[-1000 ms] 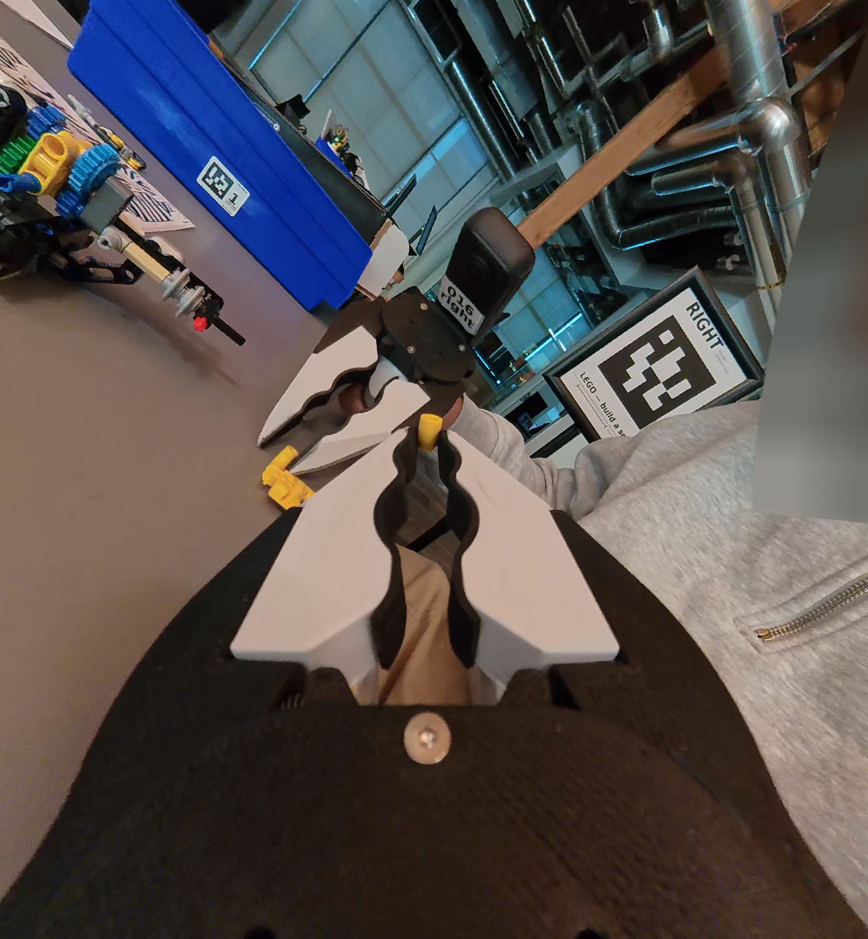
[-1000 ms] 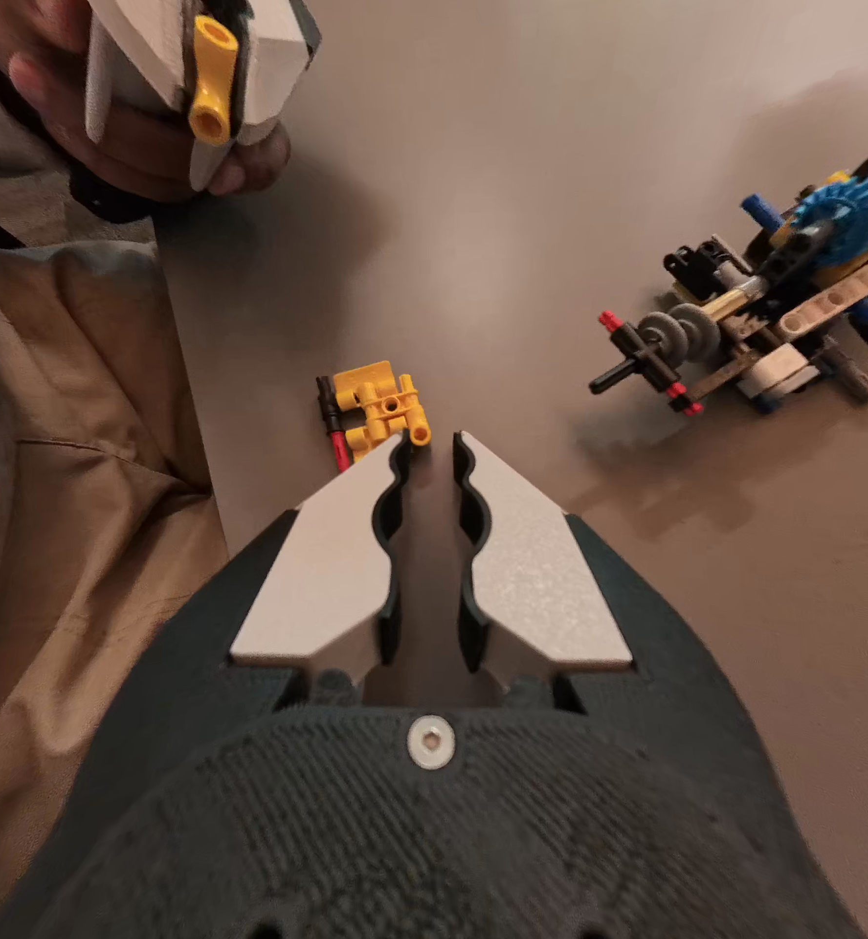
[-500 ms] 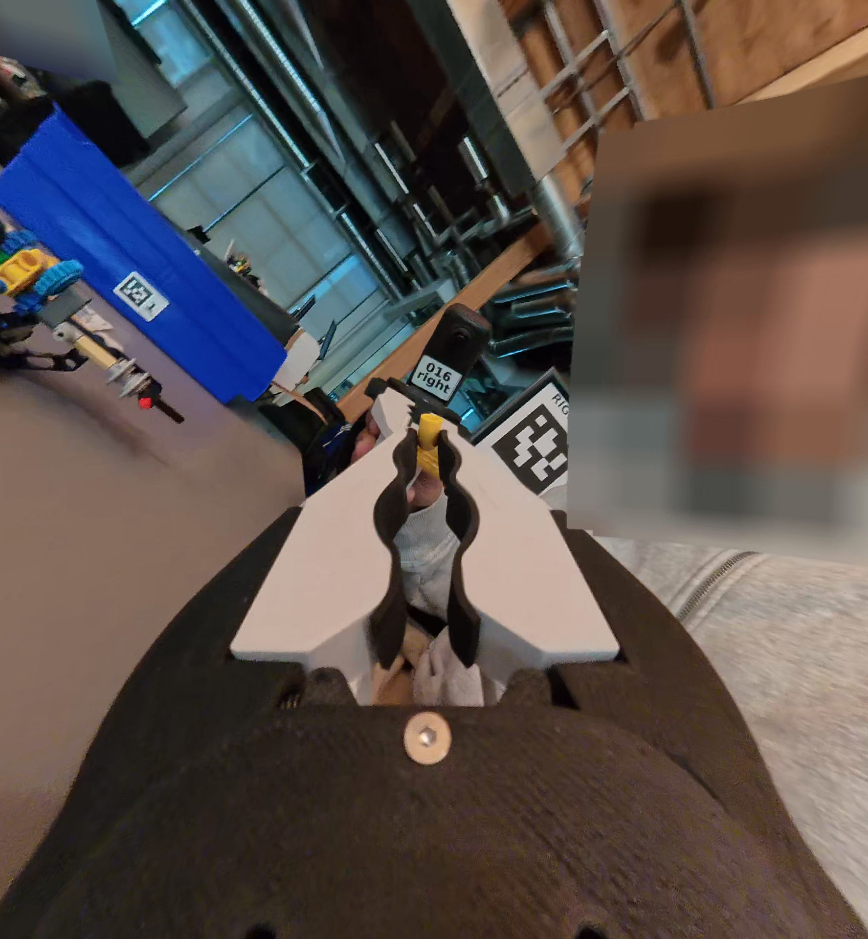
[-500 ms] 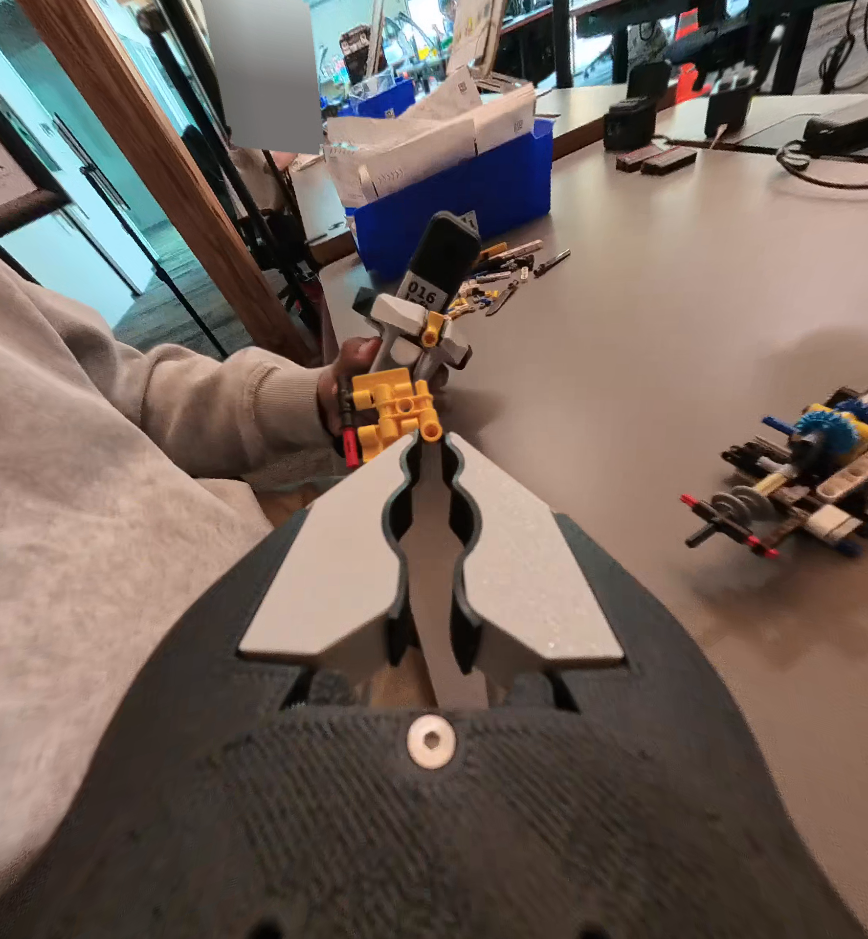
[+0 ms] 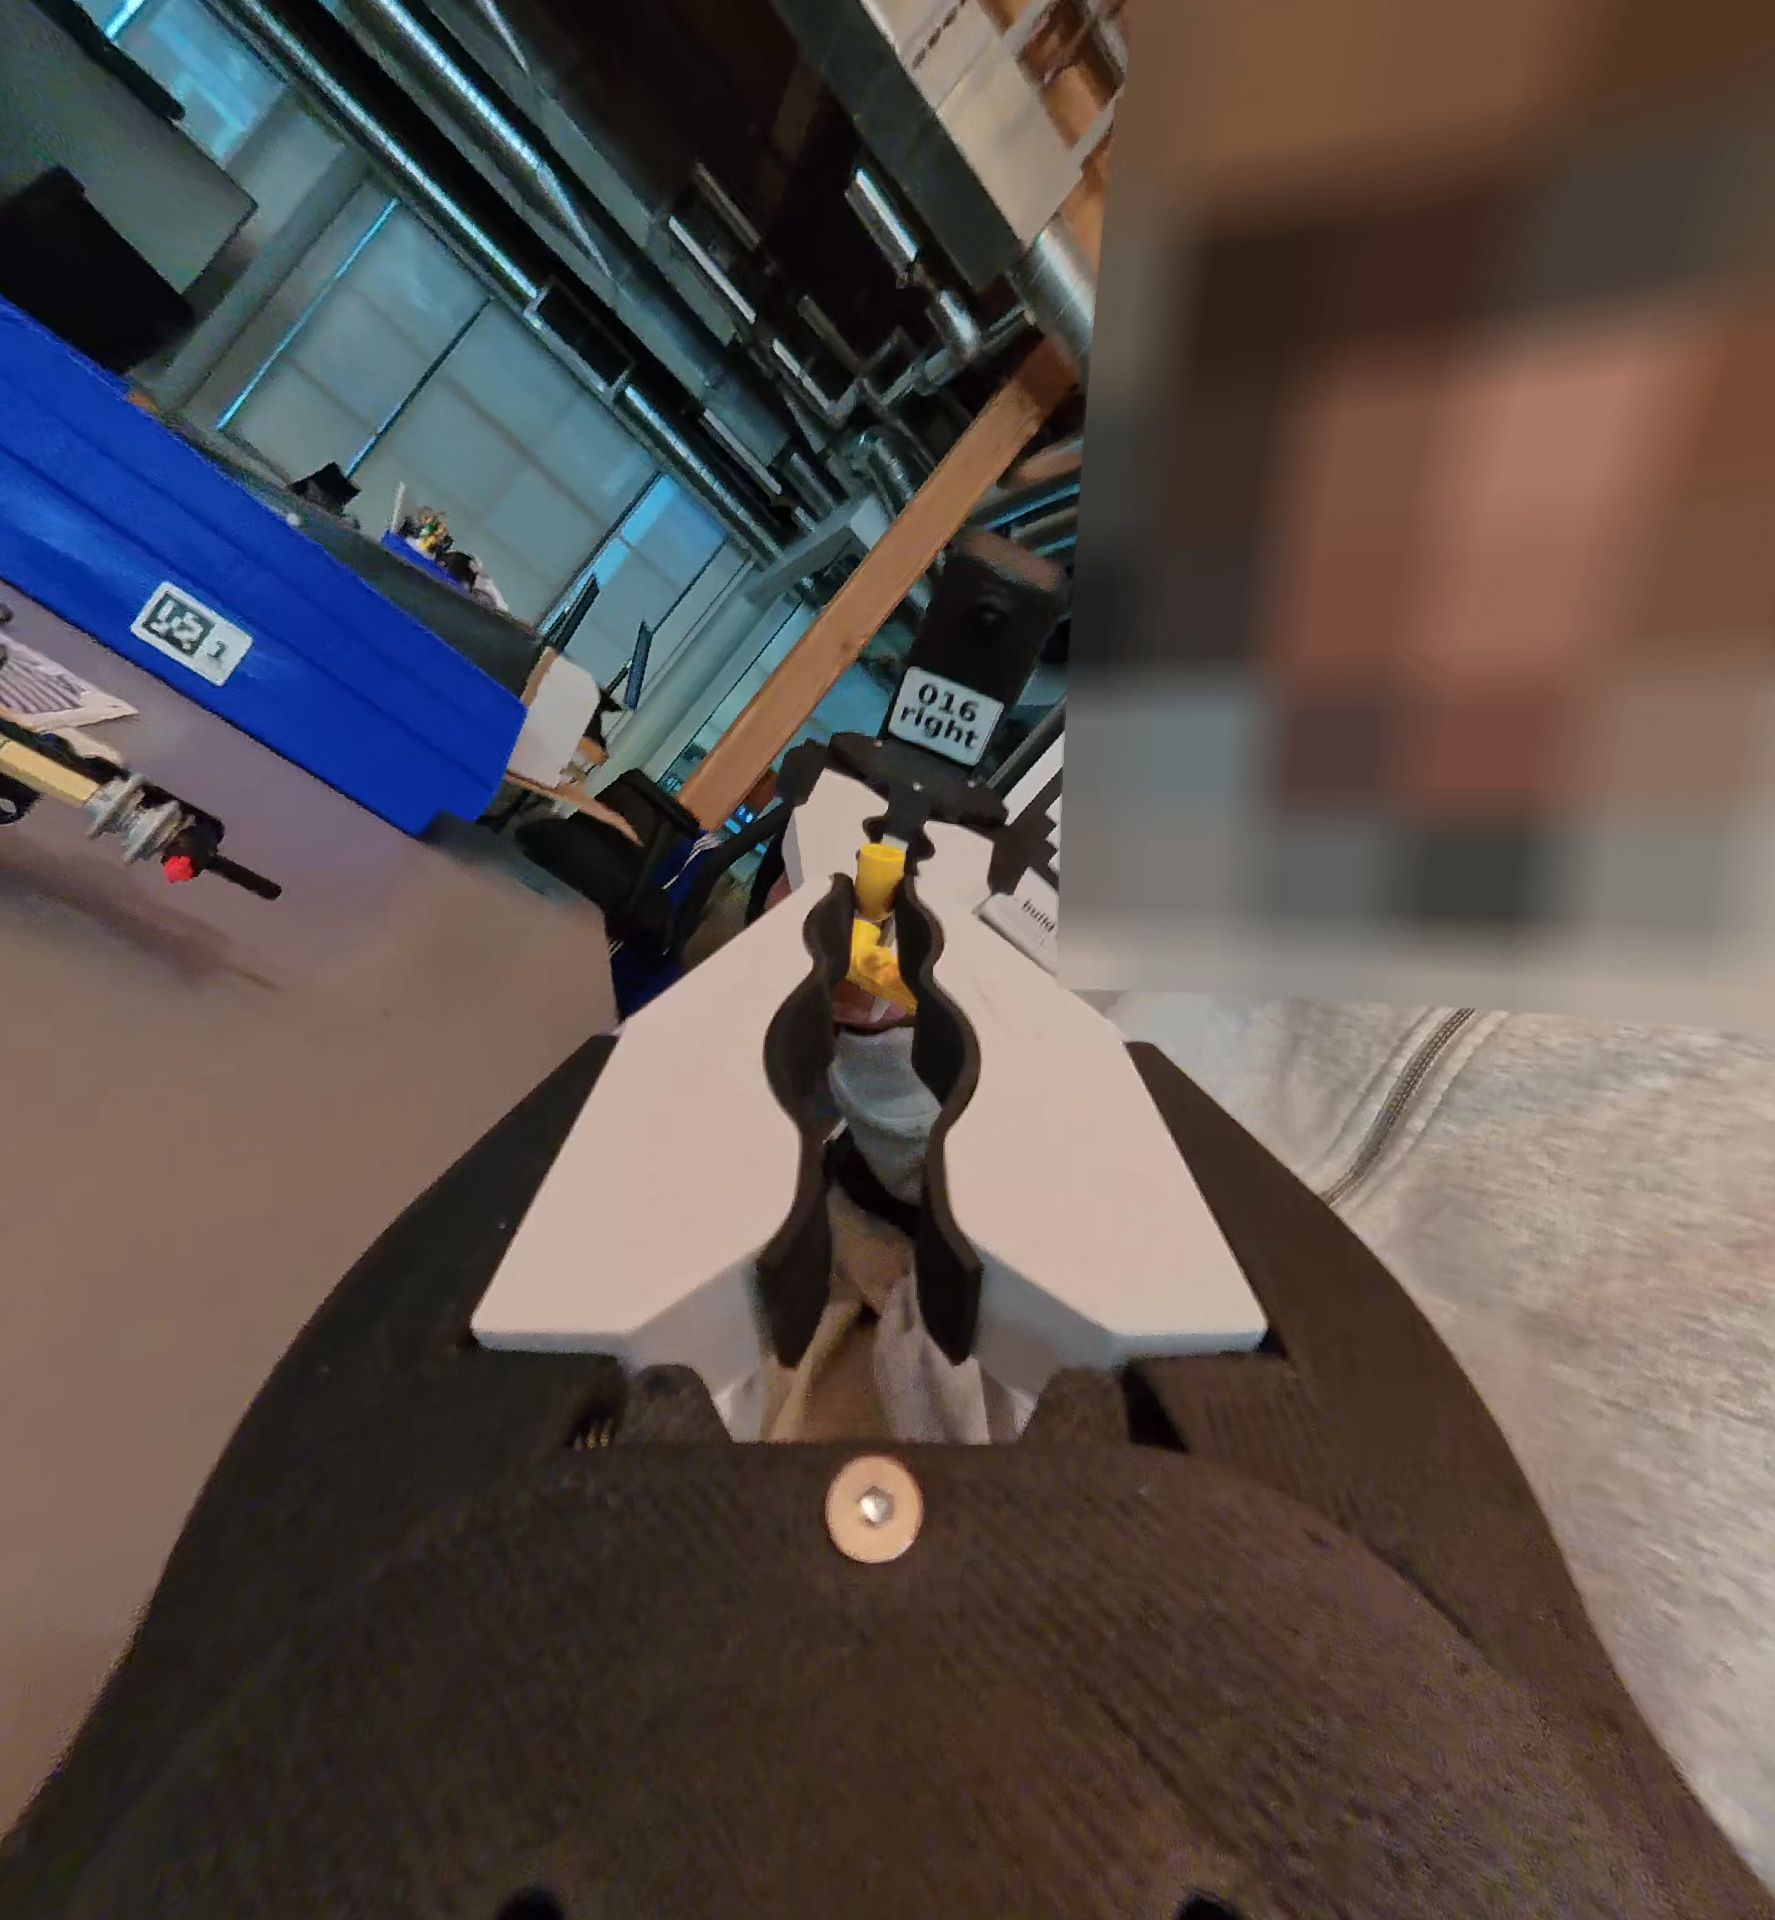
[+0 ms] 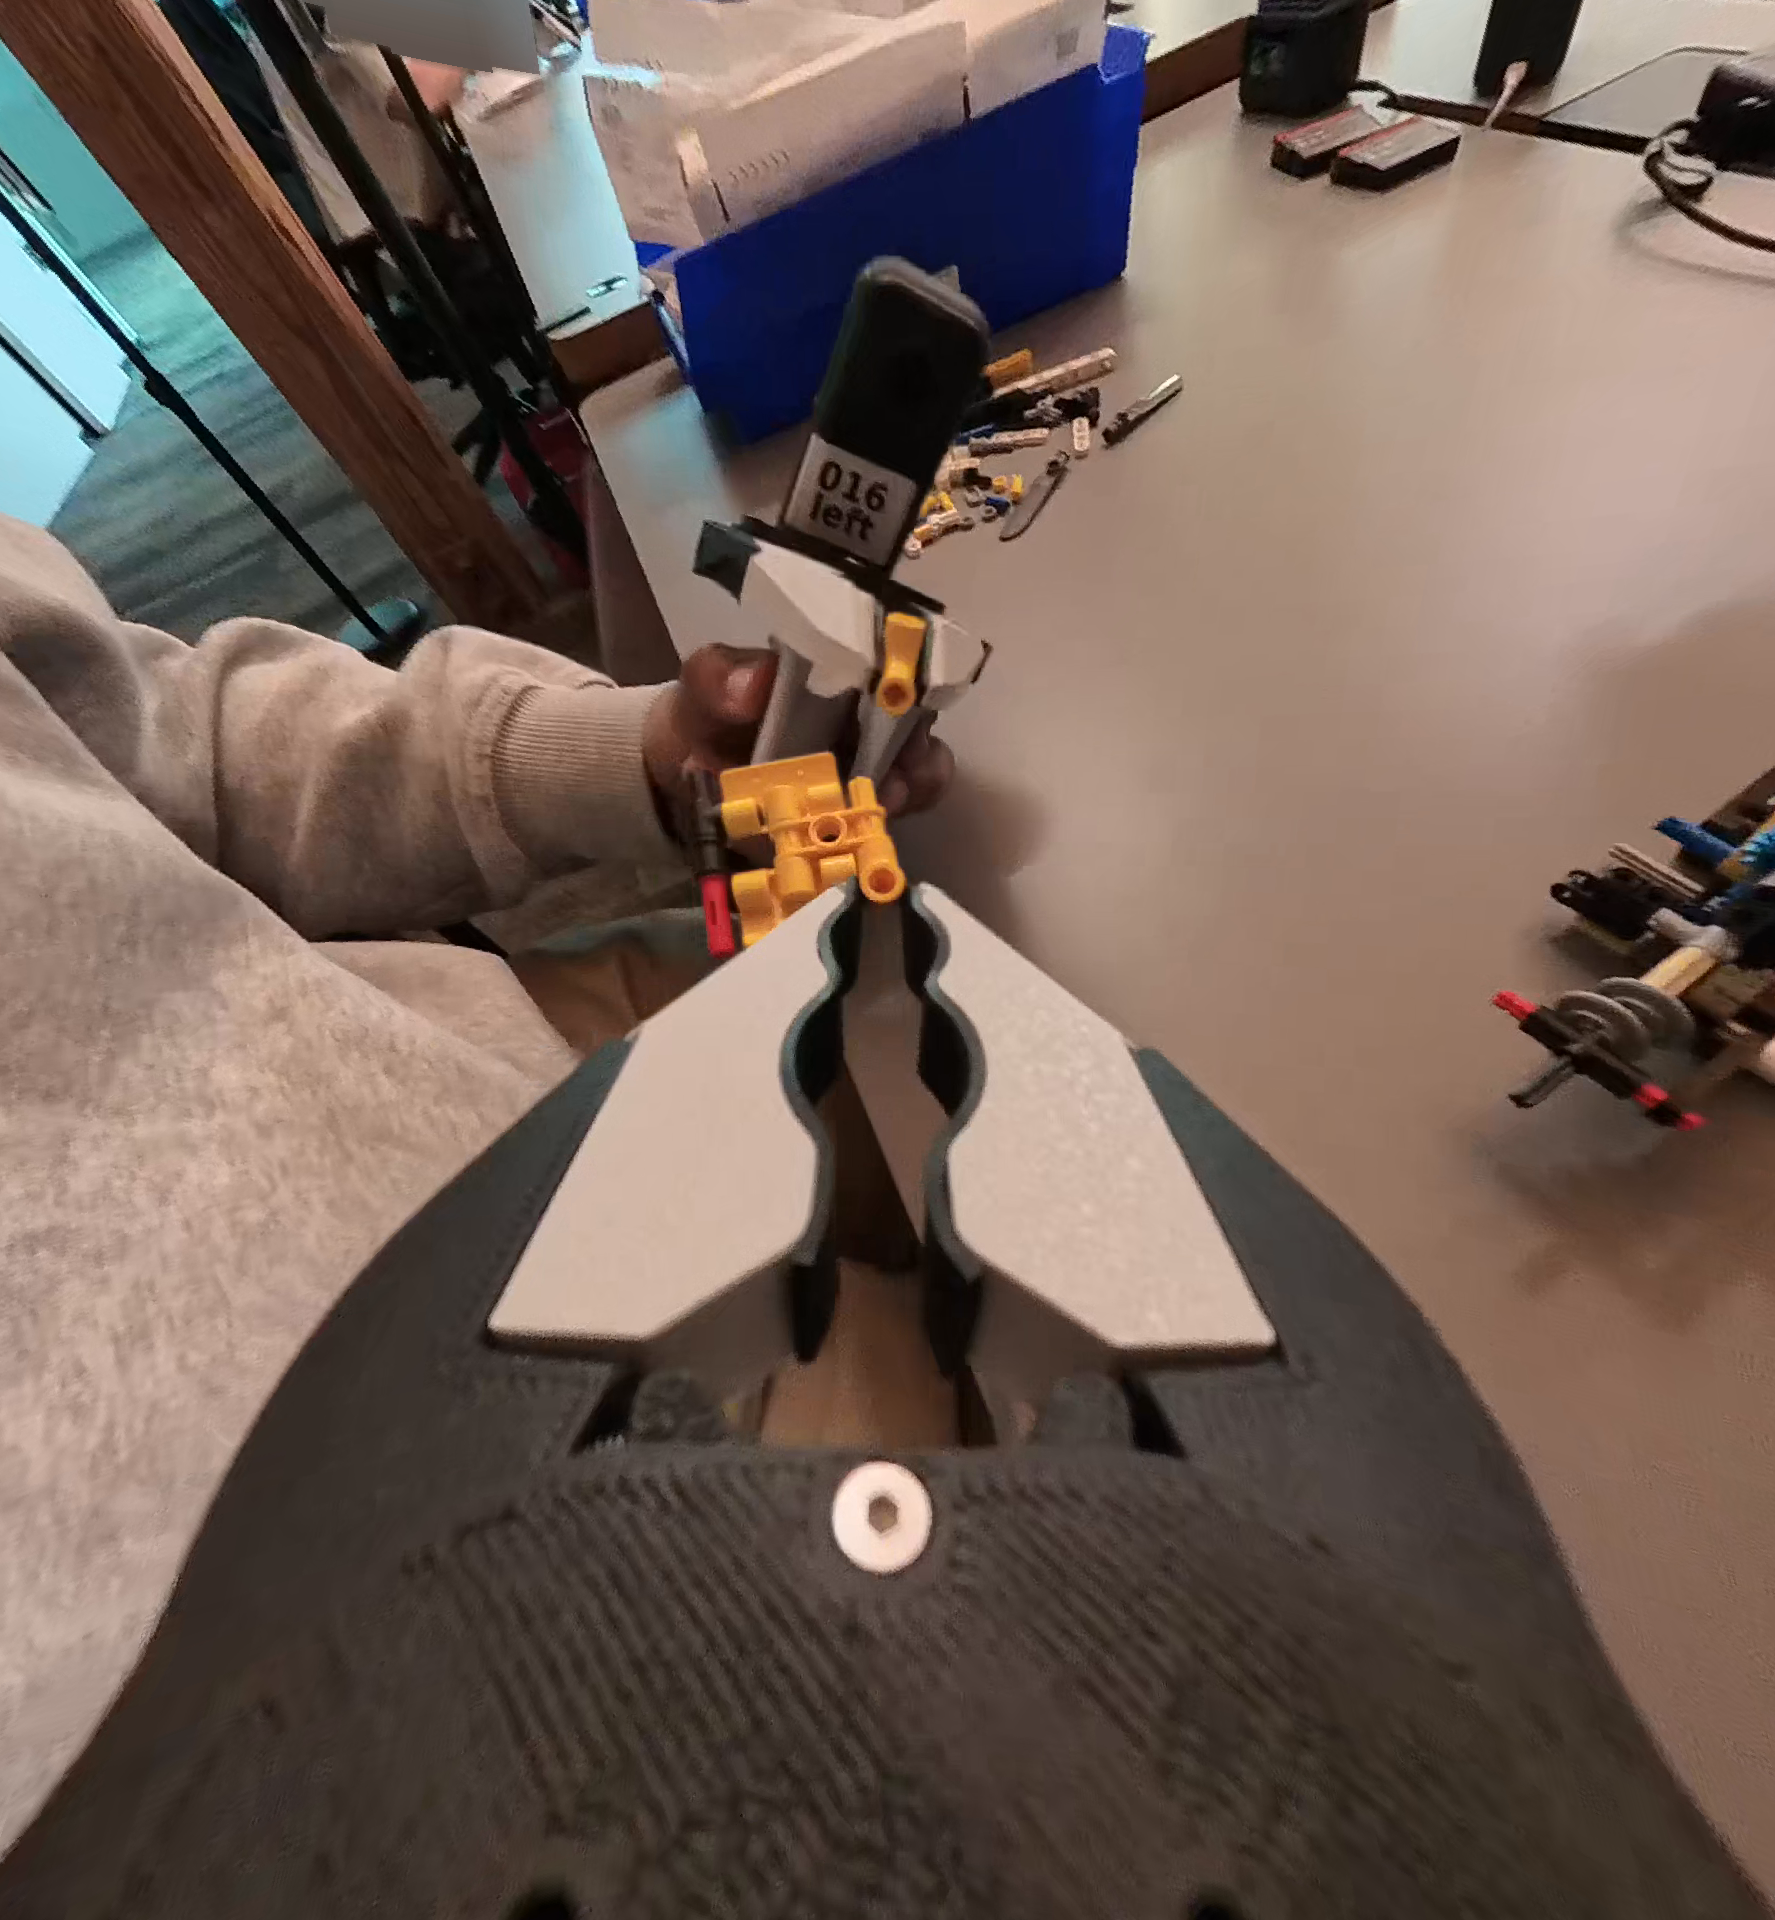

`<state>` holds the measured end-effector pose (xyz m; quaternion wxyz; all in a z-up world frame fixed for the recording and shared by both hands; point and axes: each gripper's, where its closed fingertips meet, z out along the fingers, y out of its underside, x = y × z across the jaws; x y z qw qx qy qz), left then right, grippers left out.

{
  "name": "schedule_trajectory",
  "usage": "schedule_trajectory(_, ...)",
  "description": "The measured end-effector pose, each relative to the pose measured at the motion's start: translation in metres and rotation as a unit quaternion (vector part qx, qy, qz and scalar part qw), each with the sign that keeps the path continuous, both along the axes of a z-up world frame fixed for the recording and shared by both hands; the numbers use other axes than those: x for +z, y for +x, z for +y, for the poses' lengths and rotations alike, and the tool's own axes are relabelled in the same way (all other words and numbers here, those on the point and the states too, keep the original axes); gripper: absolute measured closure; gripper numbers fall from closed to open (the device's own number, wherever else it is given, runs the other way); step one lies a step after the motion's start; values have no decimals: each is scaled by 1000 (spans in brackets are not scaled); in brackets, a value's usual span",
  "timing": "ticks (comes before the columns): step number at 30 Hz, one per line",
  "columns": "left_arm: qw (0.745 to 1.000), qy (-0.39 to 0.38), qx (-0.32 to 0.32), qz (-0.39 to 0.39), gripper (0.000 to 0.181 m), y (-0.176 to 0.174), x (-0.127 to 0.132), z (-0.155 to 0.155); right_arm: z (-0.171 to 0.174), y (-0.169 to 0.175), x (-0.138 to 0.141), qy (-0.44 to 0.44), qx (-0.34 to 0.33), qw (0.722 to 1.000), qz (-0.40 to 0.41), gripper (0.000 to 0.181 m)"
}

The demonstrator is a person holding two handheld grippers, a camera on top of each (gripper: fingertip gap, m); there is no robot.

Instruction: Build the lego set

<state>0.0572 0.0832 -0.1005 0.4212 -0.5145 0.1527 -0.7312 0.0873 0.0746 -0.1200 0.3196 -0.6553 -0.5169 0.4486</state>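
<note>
My left gripper [image 5: 875, 891] is shut on a small yellow connector [image 5: 881, 865], held in the air; it also shows in the right wrist view [image 6: 898, 688] with the connector [image 6: 899, 657] between its tips. My right gripper [image 6: 878, 896] is shut on a yellow lego assembly [image 6: 805, 831] with a black and red axle [image 6: 711, 883] on its left side. The two grippers face each other a short way apart over the table's near edge. The partly built lego vehicle [image 6: 1693, 977] lies on the table to the right and also shows in the left wrist view [image 5: 83, 790].
A blue bin [image 6: 914, 208] with paper bags stands at the back; it also shows in the left wrist view [image 5: 187, 561]. Several loose lego pieces [image 6: 1028, 436] lie in front of it. A person's grey sleeve [image 6: 291, 779] fills the left. Black devices and cables [image 6: 1382, 145] lie far back.
My right gripper closed on the yellow assembly, lifted it off the table and brought it up facing the left gripper. The two grippers are now closer together.
</note>
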Motion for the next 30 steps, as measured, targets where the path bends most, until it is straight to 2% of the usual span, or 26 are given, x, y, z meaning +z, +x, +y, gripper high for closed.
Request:
schedule_trajectory(1,1000,8,1,20,177,4,-2,-1,1,0,-3,3,-3,1000,-4,175)
schedule_trajectory(5,991,54,15,125,176,18,-17,-2,7,4,-15,-6,-10,1000,-15,175)
schedule_trajectory(12,971,77,44,223,176,18,-32,0,12,6,-30,-23,-5,1000,-18,175)
schedule_trajectory(30,970,70,22,231,176,17,-36,-4,9,4,-24,-9,8,1000,-1,175)
